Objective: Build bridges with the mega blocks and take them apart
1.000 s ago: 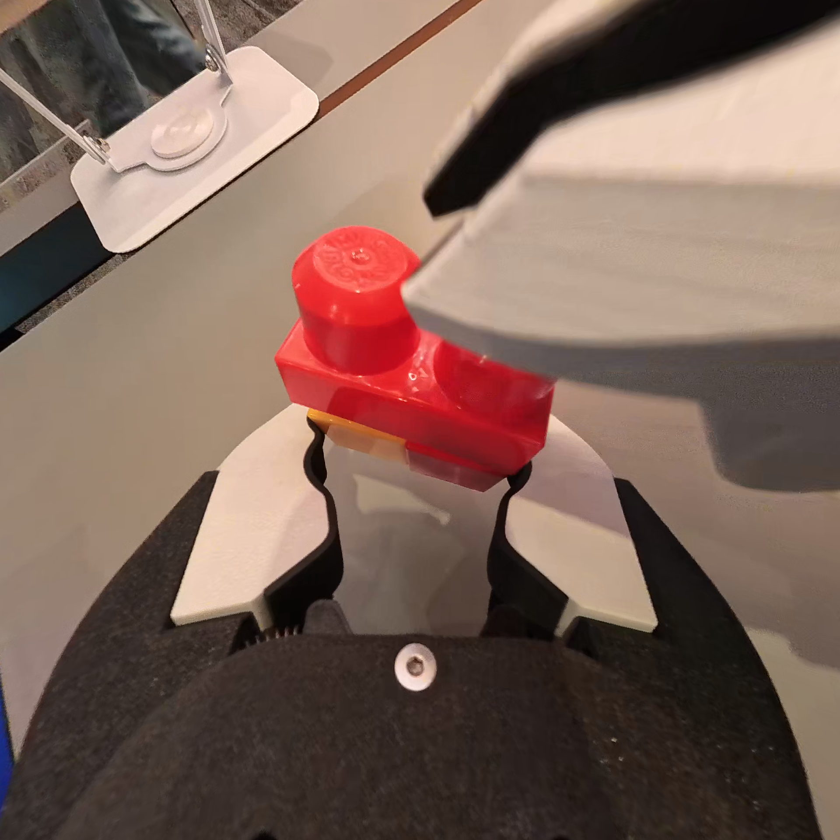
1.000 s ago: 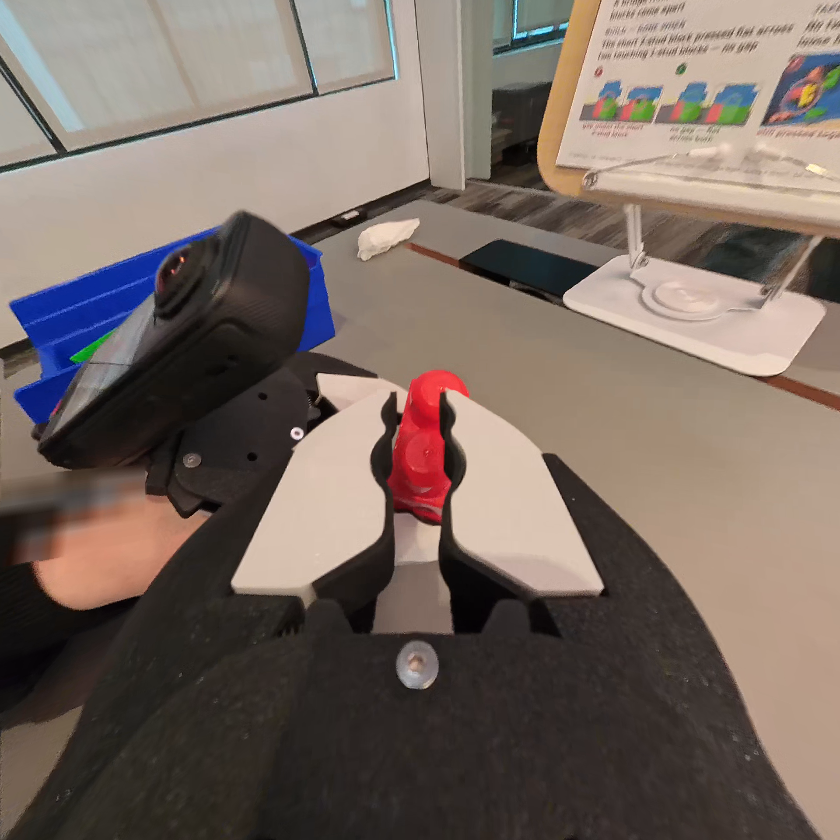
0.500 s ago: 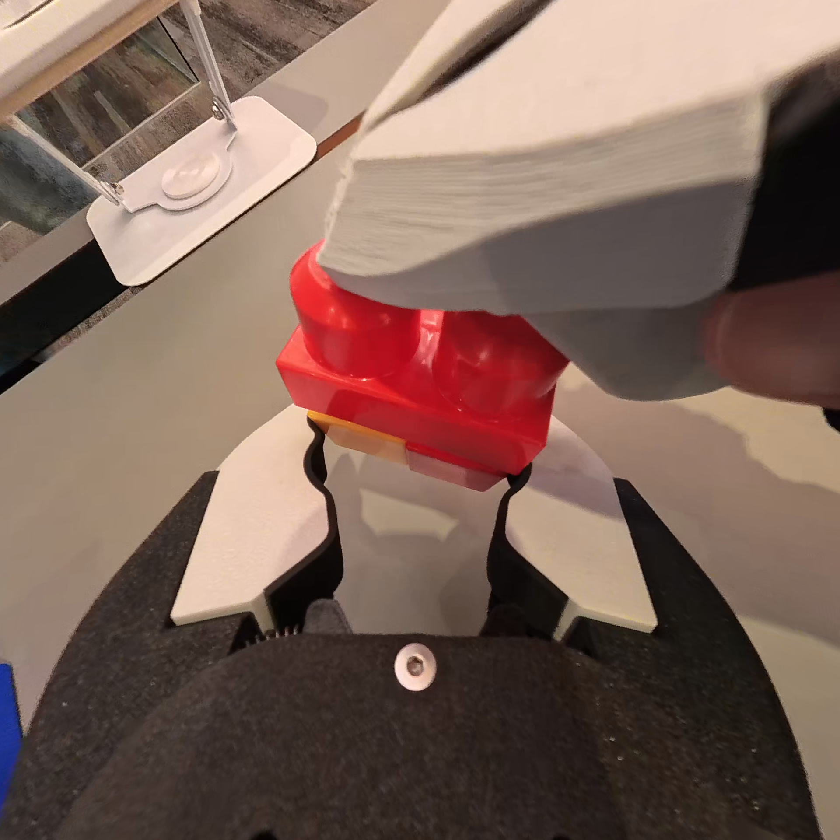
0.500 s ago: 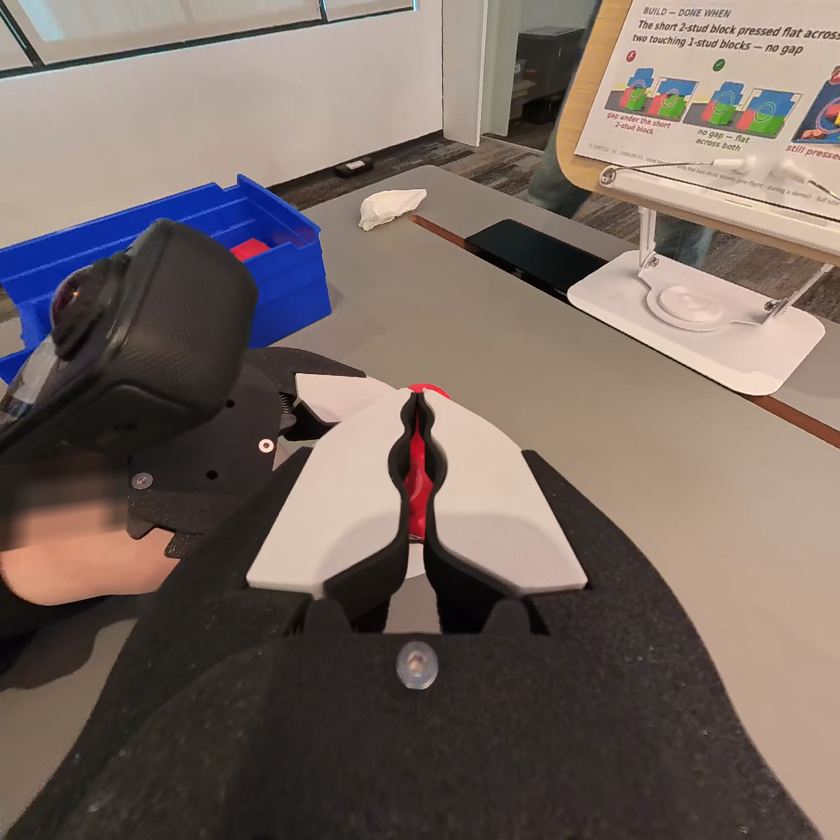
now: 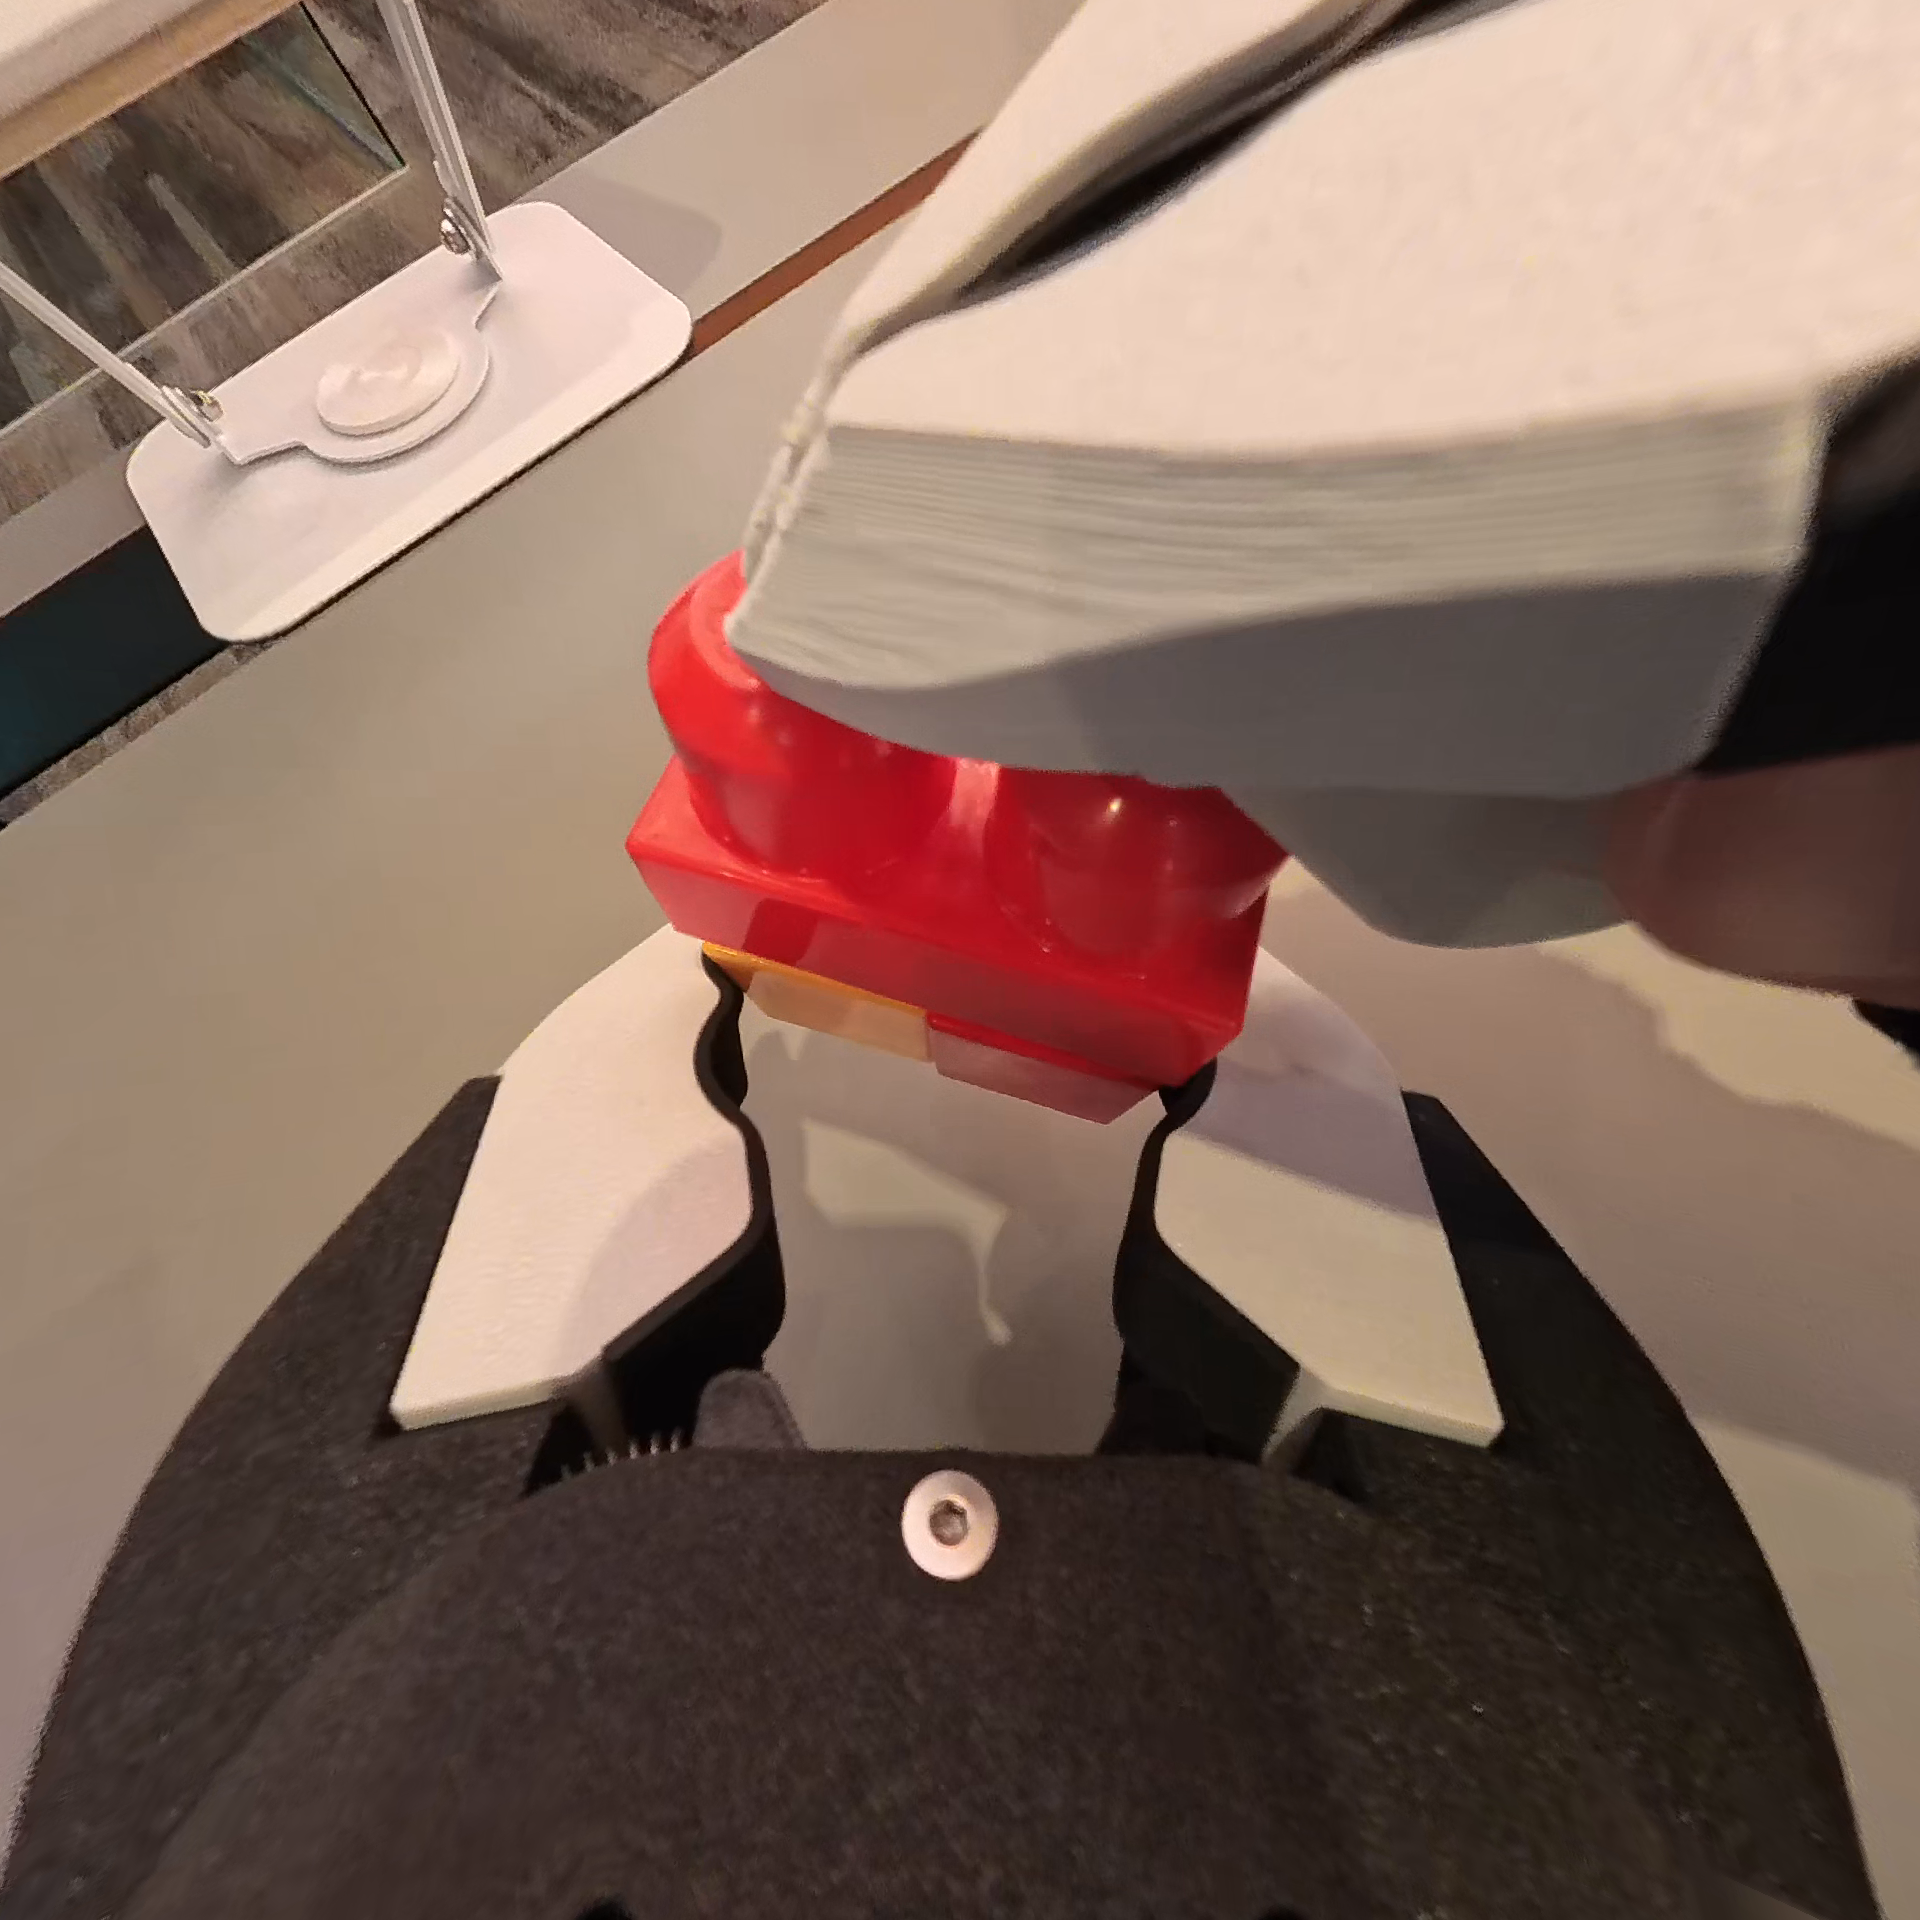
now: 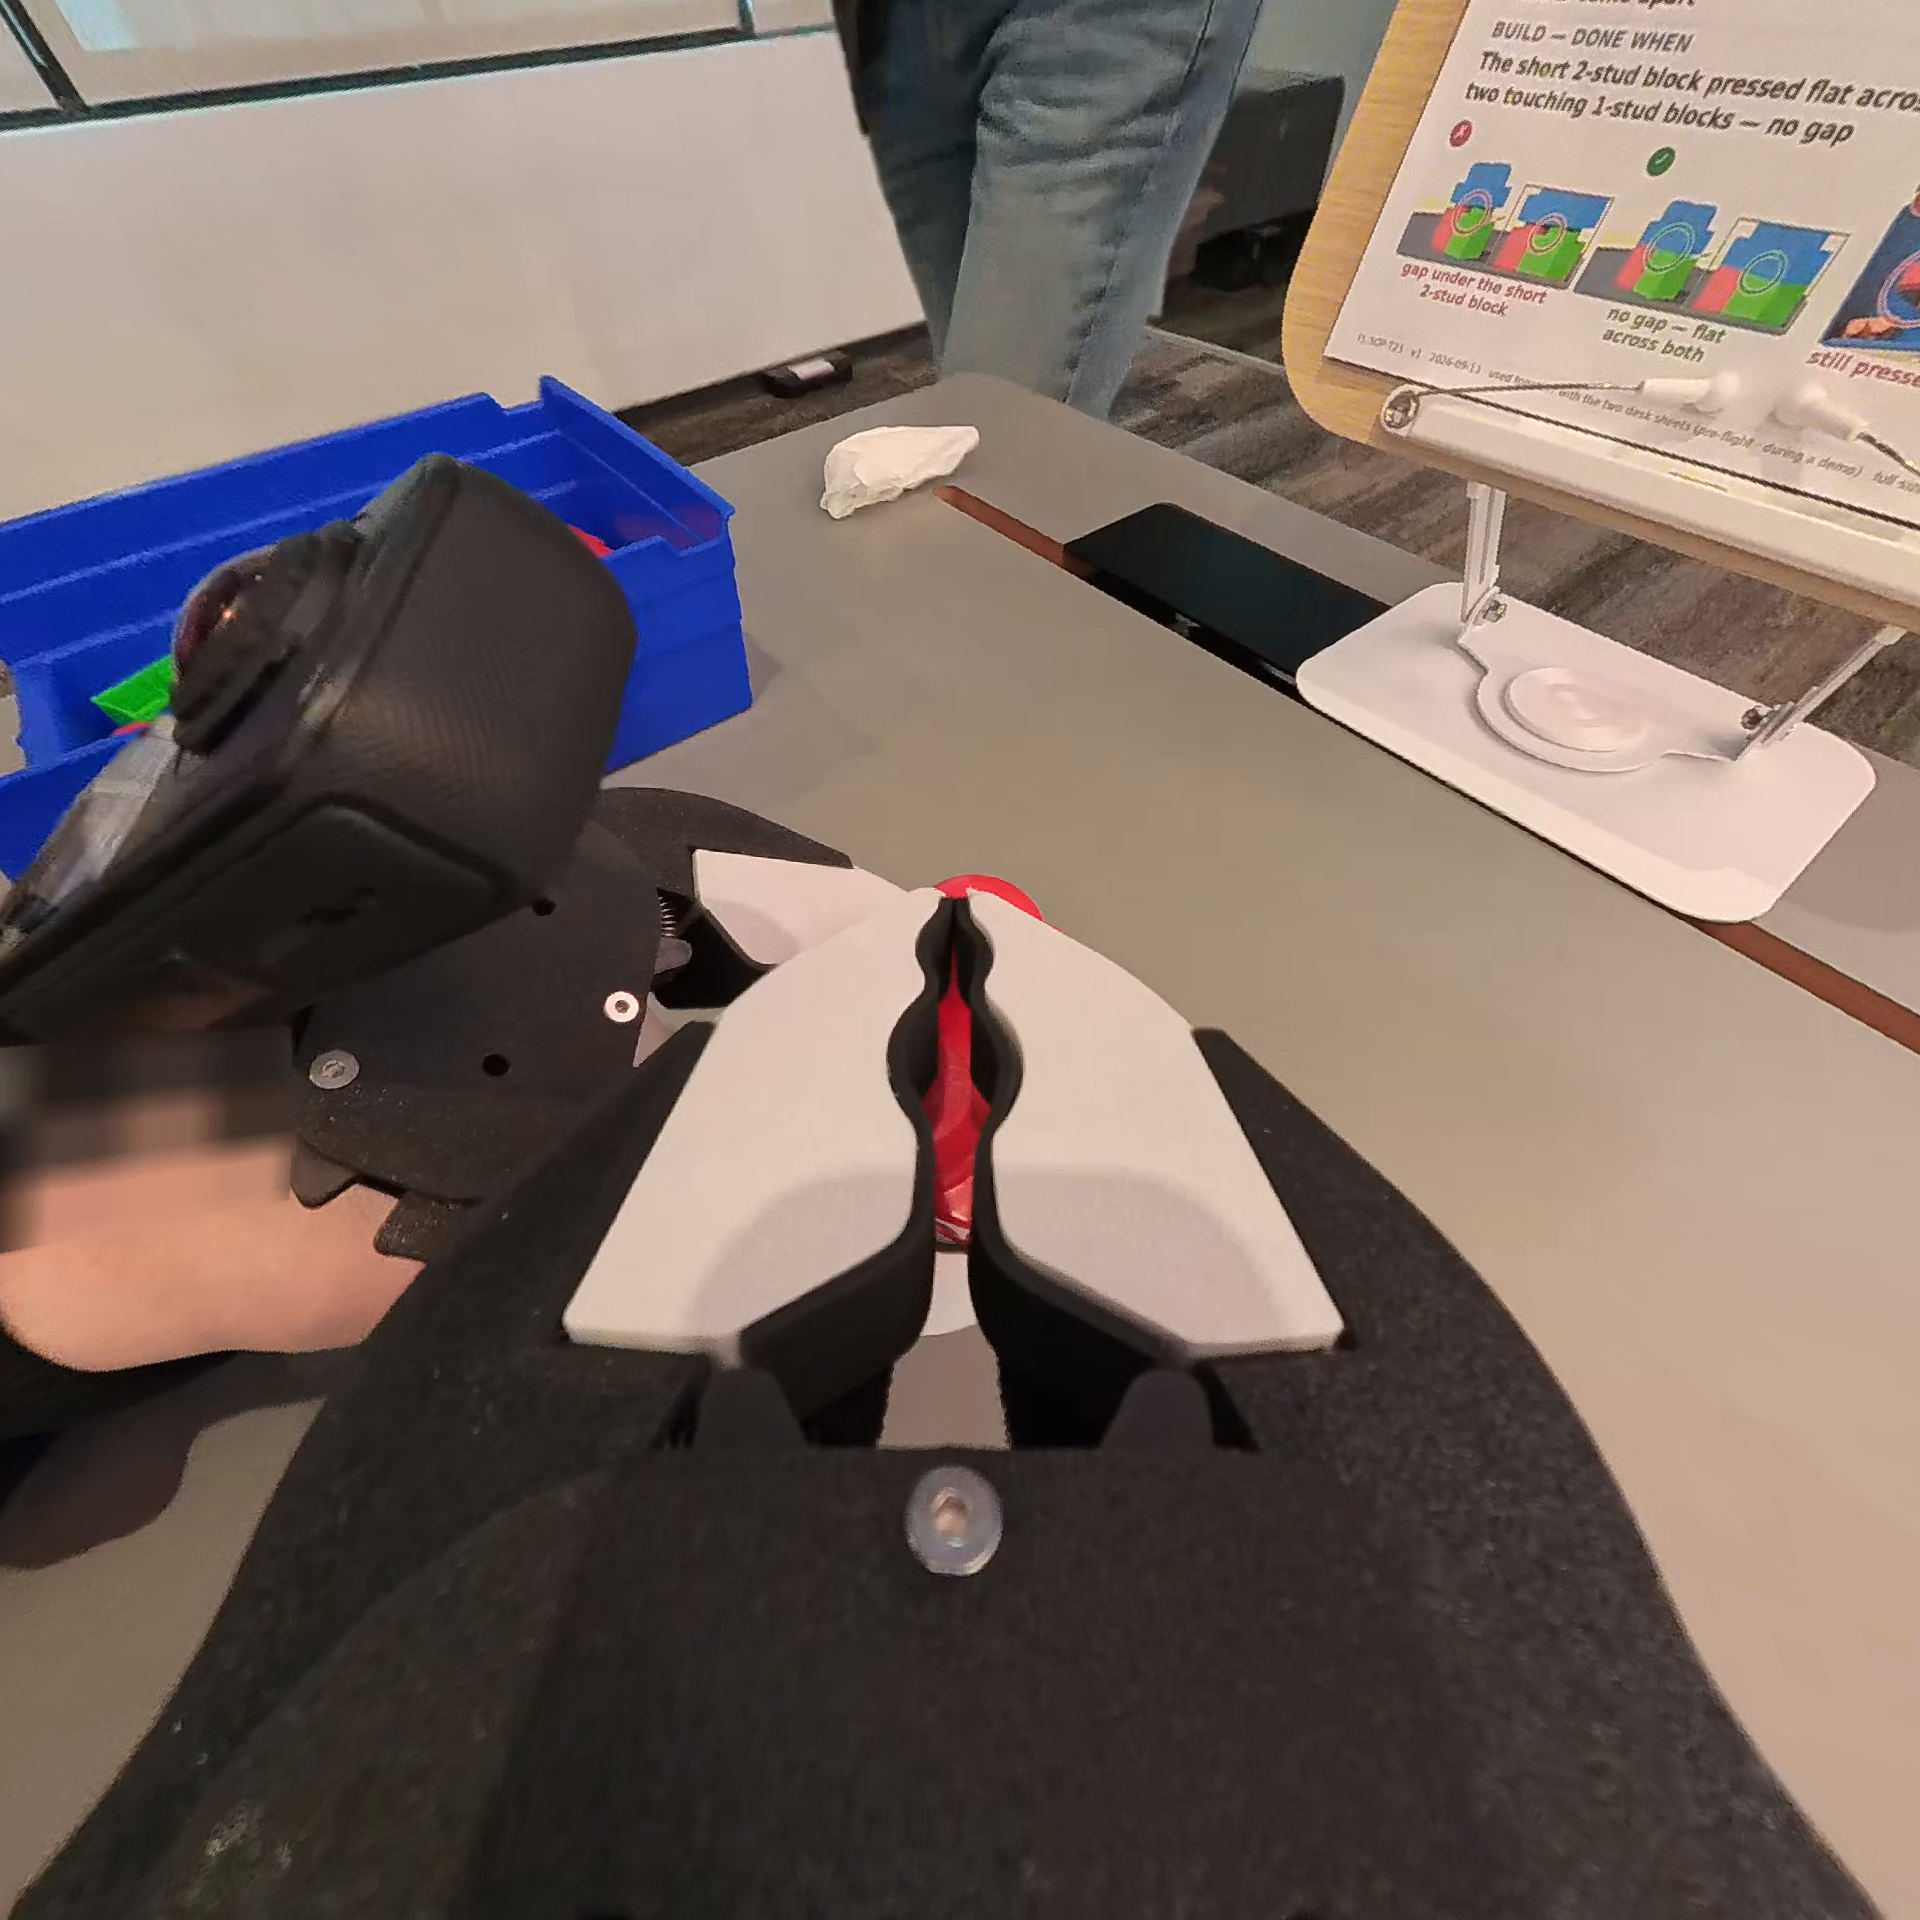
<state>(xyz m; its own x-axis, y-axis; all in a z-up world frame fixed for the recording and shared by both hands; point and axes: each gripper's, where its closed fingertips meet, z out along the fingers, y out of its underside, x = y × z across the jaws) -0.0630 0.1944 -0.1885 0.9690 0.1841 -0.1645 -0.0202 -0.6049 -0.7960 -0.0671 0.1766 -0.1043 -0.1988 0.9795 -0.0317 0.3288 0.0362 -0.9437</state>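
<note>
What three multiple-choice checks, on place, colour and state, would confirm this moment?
1. Where is the right tool? A in a blue bin; B on the studs of the red two-stud block; C on a white stand.
2. What colours are the two small blocks beneath it? A green, blue; B both yellow; C orange, red.
3. How is the right tool? A shut; B wide open; C gripping a tissue.
B: its tip lies across the studs. C: both show between the left tool's fingers. A: its fingertips meet.
</note>
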